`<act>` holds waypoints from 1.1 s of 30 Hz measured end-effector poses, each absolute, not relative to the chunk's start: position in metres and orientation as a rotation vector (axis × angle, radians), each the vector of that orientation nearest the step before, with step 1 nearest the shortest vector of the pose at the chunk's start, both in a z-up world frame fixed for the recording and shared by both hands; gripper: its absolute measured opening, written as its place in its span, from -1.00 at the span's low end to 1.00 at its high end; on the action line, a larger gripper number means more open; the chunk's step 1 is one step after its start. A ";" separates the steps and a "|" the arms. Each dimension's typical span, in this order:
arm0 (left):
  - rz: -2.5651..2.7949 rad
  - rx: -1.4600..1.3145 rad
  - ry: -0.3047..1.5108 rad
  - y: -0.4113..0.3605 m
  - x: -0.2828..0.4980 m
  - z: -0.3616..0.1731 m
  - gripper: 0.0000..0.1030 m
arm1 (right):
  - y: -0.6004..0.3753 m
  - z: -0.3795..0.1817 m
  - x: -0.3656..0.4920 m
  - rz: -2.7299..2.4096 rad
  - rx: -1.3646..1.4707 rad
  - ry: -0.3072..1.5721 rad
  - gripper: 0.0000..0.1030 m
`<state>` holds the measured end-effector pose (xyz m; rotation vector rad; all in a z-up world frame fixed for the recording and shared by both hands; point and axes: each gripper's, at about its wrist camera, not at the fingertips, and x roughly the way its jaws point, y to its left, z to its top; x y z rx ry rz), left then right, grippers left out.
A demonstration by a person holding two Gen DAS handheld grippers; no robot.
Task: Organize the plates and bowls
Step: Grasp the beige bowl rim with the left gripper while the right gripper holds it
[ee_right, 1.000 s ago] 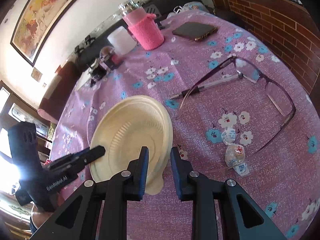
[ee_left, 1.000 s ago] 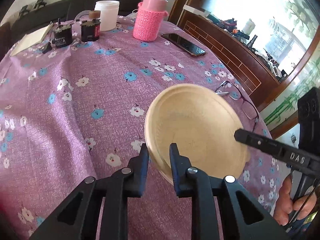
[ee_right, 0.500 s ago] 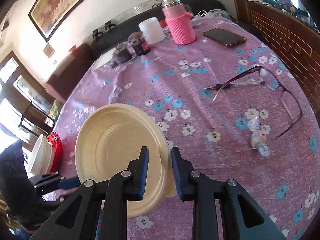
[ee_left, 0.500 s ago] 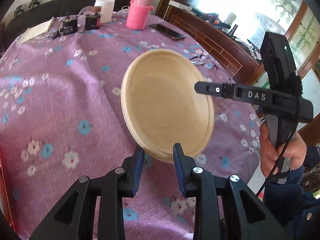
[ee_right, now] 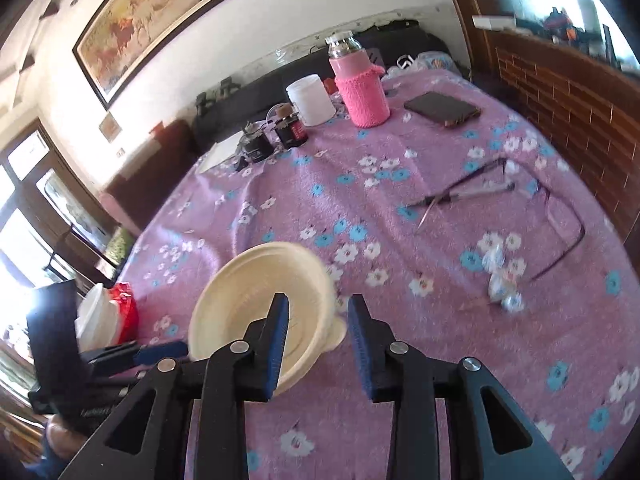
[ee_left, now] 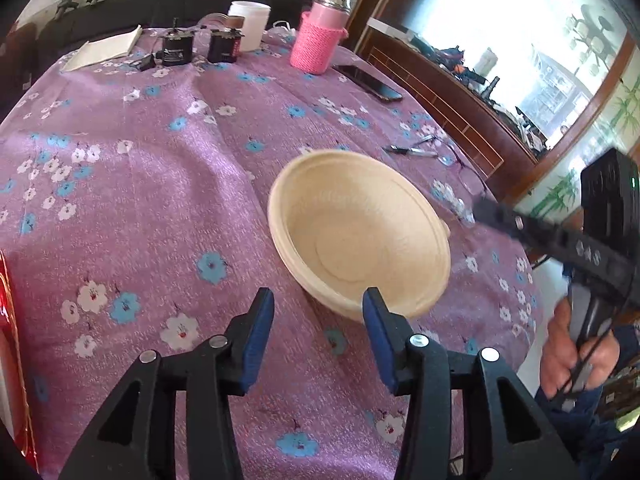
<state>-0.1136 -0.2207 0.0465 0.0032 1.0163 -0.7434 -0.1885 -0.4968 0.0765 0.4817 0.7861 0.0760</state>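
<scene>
The big round table (ee_left: 132,184) has a purple cloth with flowers on it. A cream bowl (ee_left: 360,232) sits near the front edge, a little tipped, with what looks like another dish (ee_right: 334,330) peeking out from under it. At the far left edge there is a small pile of white dishes (ee_right: 94,314) next to something red (ee_right: 126,310).

The left tongs (ee_left: 318,336) are wide open and hold nothing. The bowl's rim is just in front of them. The right tongs (ee_right: 318,340) are wide open too, with nothing in them, and the bowl is right by their left finger.

I think the job is only partly done. The bowl is down on the table, but it is not with the white pile. It likely needs to be put together with the other dishes.
</scene>
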 end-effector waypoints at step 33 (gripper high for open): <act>-0.625 0.165 0.908 -0.256 -0.101 0.030 -0.56 | -0.451 0.049 -0.184 -0.073 0.359 0.881 -0.56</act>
